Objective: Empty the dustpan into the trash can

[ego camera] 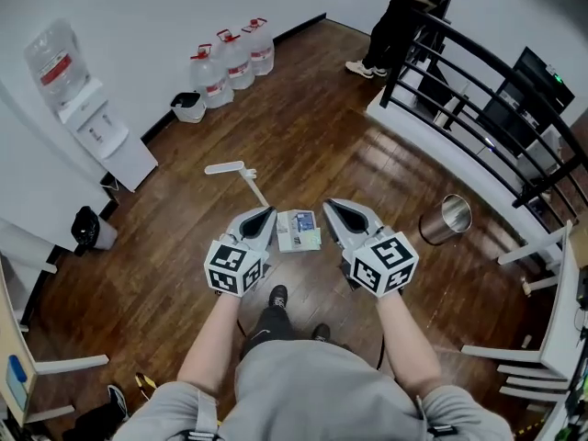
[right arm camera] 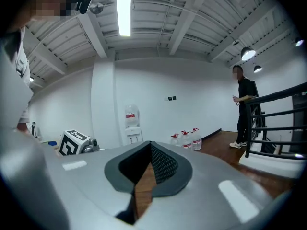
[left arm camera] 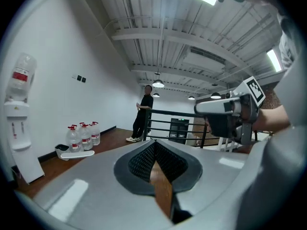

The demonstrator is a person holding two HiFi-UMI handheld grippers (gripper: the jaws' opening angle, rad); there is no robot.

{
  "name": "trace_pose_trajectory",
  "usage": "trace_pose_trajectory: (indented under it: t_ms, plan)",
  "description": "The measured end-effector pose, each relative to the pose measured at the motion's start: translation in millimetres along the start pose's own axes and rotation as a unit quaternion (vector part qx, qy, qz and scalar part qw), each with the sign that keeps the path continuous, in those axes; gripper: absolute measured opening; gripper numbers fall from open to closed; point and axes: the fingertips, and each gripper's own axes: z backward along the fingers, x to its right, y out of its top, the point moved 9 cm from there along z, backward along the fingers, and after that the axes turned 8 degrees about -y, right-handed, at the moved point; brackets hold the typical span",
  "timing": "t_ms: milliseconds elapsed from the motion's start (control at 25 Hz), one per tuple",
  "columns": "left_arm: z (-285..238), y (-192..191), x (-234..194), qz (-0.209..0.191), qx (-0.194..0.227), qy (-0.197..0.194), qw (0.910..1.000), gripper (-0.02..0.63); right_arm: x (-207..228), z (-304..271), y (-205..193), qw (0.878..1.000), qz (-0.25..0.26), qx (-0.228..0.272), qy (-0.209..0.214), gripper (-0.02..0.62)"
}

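Note:
A pale dustpan [ego camera: 299, 231] with some litter in it lies on the wooden floor, just ahead of and between my two grippers. A thin white handle [ego camera: 254, 187] slants away from its left side to a flat white grip [ego camera: 225, 167], which also shows in the left gripper view as a white bar [left arm camera: 76, 154]. The shiny metal trash can [ego camera: 446, 219] stands open-topped to the right, by the raised white step. My left gripper [ego camera: 268, 212] and right gripper [ego camera: 328, 205] are held side by side, both shut and empty. The right gripper [left arm camera: 225, 110] shows in the left gripper view.
Three water bottles [ego camera: 234, 58] and a white tray [ego camera: 188, 107] stand at the far wall, beside a water dispenser [ego camera: 87, 108]. A small black bin [ego camera: 92, 230] is at the left. A person [ego camera: 404, 16] stands by the black railing [ego camera: 487, 90]. White furniture [ego camera: 542, 338] stands at the right.

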Motion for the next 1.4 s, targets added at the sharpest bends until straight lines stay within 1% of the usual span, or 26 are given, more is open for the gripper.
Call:
trace_pose_trajectory:
  t_ms: [80,160,200,320,360,440,520,600,640,800,920,1000,1080,1200,1240,1280,1320,1400]
  plan:
    - [-14,-13,-28,0.000,-0.022,0.016,0.9996,0.005,7,-20,4,1.000,0.003,-0.004,-0.008,0.000]
    - [-27,-31,-57,0.008,-0.049,0.030,0.9983,0.008,11,-39,7,1.000,0.003,-0.006,-0.017,0.000]
    - [-33,-41,-73,0.017,-0.060,0.035,0.9974,0.025,13,-49,7,1.000,0.003,-0.007,-0.019,0.000]
    - [-50,-72,-117,0.046,-0.080,0.050,0.9945,0.147,17,-75,7,1.000,-0.007,-0.009,-0.021,0.000]
    - [-54,-83,-130,0.052,-0.084,0.057,0.9935,0.178,18,-81,7,1.000,-0.012,-0.009,-0.021,0.000]
    - [-64,-102,-152,0.060,-0.089,0.071,0.9917,0.250,20,-89,6,0.999,-0.021,-0.009,-0.024,0.000]
    - [-75,-115,-171,0.069,-0.087,0.075,0.9909,0.322,23,-97,5,0.999,-0.029,-0.010,-0.029,0.000]
    - [-85,-124,-187,0.075,-0.083,0.067,0.9915,0.362,25,-103,0,0.999,-0.037,-0.014,-0.036,0.000]
    - [-90,-127,-193,0.076,-0.083,0.061,0.9919,0.368,26,-106,-2,0.998,-0.040,-0.017,-0.041,0.000]
    - [-113,-126,-217,0.070,-0.083,0.049,0.9929,0.368,33,-114,-4,0.997,-0.045,-0.030,-0.060,0.000]
    - [-127,-123,-224,0.063,-0.082,0.043,0.9937,0.359,38,-112,-6,0.995,-0.044,-0.038,-0.076,0.000]
    - [-132,-124,-226,0.062,-0.079,0.039,0.9942,0.322,40,-108,-7,0.994,-0.044,-0.042,-0.088,0.000]
    - [-137,-125,-227,0.063,-0.075,0.037,0.9944,0.313,41,-105,-7,0.993,-0.045,-0.044,-0.098,0.000]
    - [-142,-124,-228,0.058,-0.075,0.048,0.9944,0.295,43,-99,-9,0.992,-0.045,-0.048,-0.110,0.000]
    - [-143,-123,-228,0.052,-0.079,0.052,0.9941,0.278,44,-97,-9,0.991,-0.045,-0.049,-0.114,0.000]
    - [-144,-122,-228,0.046,-0.084,0.055,0.9939,0.224,44,-94,-10,0.991,-0.046,-0.050,-0.118,0.000]
    - [-146,-122,-227,0.041,-0.089,0.057,0.9935,0.199,44,-92,-12,0.990,-0.047,-0.051,-0.122,0.000]
    - [-147,-122,-227,0.040,-0.095,0.057,0.9930,0.198,44,-88,-14,0.989,-0.049,-0.051,-0.129,0.000]
